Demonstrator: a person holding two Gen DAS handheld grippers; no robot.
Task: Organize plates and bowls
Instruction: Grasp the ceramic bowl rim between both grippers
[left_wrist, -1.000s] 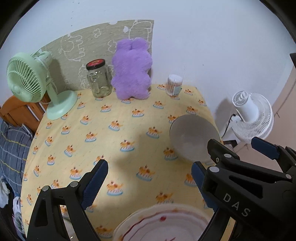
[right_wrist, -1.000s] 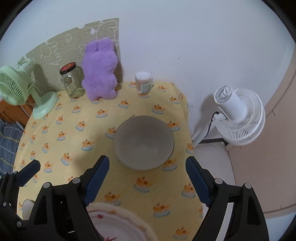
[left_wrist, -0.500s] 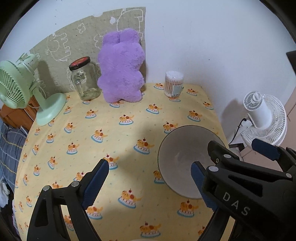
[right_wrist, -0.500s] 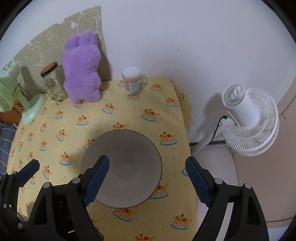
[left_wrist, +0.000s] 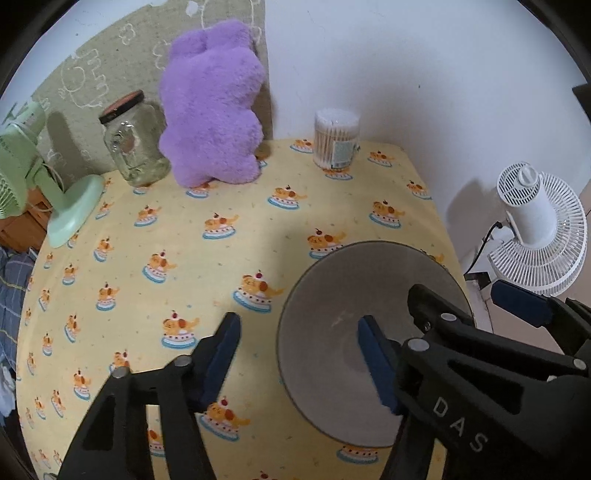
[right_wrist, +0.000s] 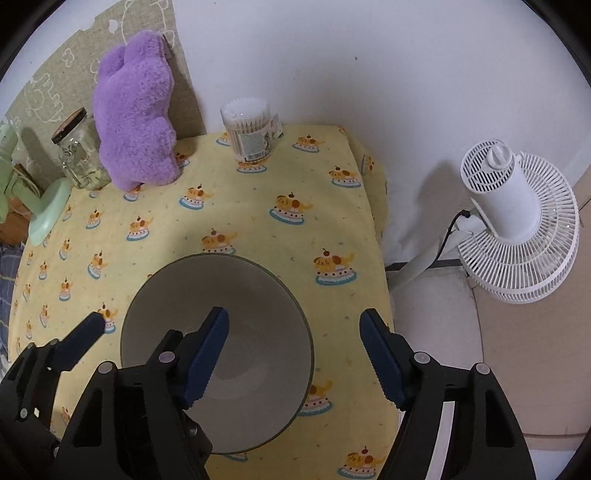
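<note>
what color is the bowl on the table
Plain grey bowl, clearest in the right wrist view.

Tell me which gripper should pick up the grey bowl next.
Probably right. The right gripper is open and straddles the grey bowl's right rim, one finger inside, one outside. The left gripper, also open, straddles its left rim, less centred.

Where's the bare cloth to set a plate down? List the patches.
Widest bare patch: the tablecloth middle, between the green fan base, the back row and the grey bowl. A smaller one lies between the bowl and the cotton swab tub. The back is crowded: glass jar, purple plush.
</note>
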